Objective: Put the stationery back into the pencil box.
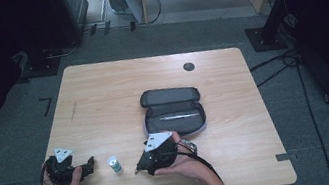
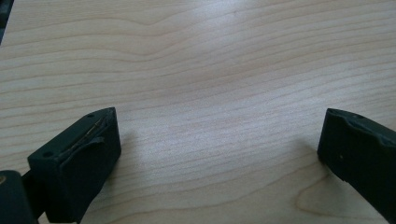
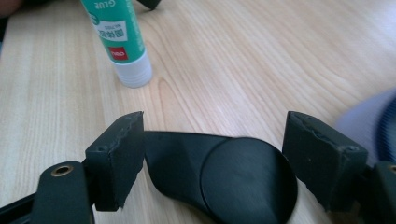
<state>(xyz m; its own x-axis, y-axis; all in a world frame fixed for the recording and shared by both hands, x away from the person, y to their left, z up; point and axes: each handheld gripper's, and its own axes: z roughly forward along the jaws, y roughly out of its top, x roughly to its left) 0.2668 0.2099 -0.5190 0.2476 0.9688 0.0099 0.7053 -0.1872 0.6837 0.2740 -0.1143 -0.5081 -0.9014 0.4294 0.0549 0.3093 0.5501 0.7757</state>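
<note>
On the table [image 1: 101,93] a green glue stick [image 1: 114,164] stands upright near the front edge, between the two hands, and apart from both of them. The right hand-held gripper [image 1: 140,166] points toward it from the right side, and its jaws are open with nothing pressed between the pads; in the right gripper view the glue stick [image 3: 122,39] stands ahead and a little to the left of the gap, so the hand probably lines up for a grasp around the tube. A dark rounded piece [image 3: 224,179] lies low between these jaws, but I cannot tell what it is. The left hand-held gripper [image 1: 89,165] rests near the left front corner with its jaws wide open over bare wood, perhaps only waiting. Behind the right hand lies an open pencil case [image 1: 173,109], its lid folded back and a pen [image 1: 178,117] inside; it is likely left open so the glue stick can go in.
</note>
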